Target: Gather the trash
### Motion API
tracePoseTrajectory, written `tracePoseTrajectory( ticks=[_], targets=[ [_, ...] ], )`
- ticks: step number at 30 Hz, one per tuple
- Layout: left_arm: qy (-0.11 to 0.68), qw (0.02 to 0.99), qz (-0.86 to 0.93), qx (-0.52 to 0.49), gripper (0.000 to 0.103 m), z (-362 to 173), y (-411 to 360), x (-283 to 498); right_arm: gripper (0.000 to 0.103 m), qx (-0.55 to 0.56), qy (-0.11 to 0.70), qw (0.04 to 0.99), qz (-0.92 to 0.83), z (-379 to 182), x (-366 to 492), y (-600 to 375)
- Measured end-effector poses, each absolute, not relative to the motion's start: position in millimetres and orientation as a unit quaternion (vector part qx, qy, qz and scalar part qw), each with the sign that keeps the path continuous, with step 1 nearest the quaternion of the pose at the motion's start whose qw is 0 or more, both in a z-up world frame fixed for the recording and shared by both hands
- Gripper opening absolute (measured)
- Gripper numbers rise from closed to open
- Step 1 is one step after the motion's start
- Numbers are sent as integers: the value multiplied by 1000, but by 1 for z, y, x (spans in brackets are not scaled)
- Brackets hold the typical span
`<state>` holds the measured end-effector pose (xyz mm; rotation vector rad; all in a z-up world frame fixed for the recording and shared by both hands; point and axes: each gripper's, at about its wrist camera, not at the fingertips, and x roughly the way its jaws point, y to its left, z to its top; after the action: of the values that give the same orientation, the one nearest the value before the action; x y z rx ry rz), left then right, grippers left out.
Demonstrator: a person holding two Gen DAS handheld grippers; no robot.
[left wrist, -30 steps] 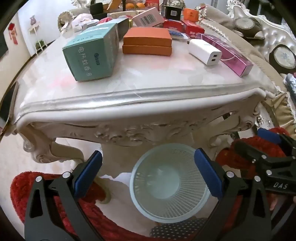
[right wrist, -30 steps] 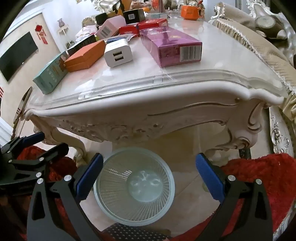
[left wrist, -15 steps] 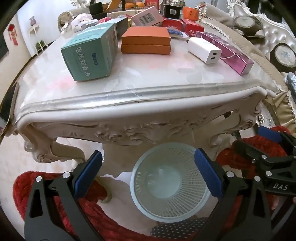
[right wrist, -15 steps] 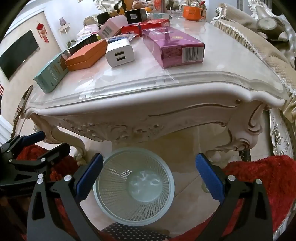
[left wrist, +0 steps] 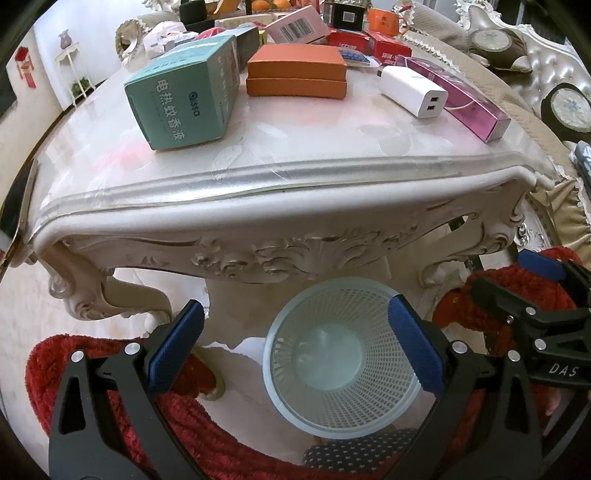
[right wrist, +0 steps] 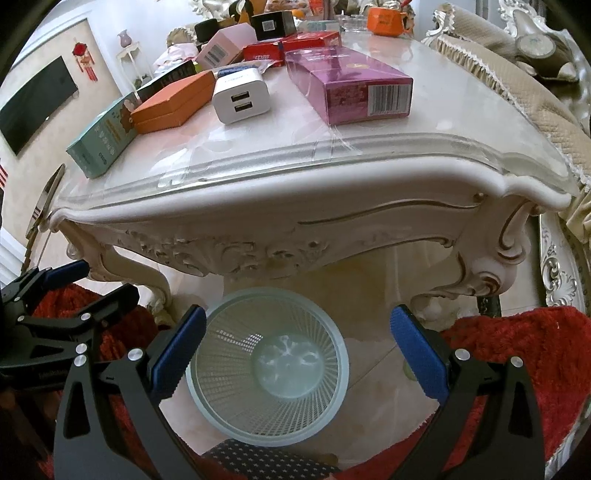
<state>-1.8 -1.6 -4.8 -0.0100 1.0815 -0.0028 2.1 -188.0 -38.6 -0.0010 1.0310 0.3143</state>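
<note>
A pale mesh waste basket (left wrist: pixel 341 360) stands on the floor in front of an ornate white table (left wrist: pixel 280 206); it also shows in the right wrist view (right wrist: pixel 267 373) and looks empty. On the table lie a teal box (left wrist: pixel 181 96), a flat orange box (left wrist: pixel 297 75), a white charger box (left wrist: pixel 413 90) and a purple box (left wrist: pixel 458 98); the purple box (right wrist: pixel 349 86) is nearest in the right wrist view. My left gripper (left wrist: pixel 295 345) and right gripper (right wrist: pixel 297 349) are both open and empty, held above the basket.
More boxes crowd the table's far side (left wrist: pixel 321 26). A red rug (right wrist: pixel 517 369) covers the floor around the basket. A sofa with cushions (left wrist: pixel 546 74) stands to the right. The right gripper shows at the left wrist view's right edge (left wrist: pixel 535 314).
Both grippers have risen and tipped slightly toward the table, so the boxes look nearer. The jaws stay open and nothing on the table has moved.
</note>
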Motion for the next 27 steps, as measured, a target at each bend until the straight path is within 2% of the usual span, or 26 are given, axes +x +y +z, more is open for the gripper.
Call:
tracePoseTrajectory(
  ticks=[27],
  targets=[
    [515, 857, -7, 1, 97, -8, -3, -13, 96, -7, 489, 859, 152, -35, -8, -189]
  ],
)
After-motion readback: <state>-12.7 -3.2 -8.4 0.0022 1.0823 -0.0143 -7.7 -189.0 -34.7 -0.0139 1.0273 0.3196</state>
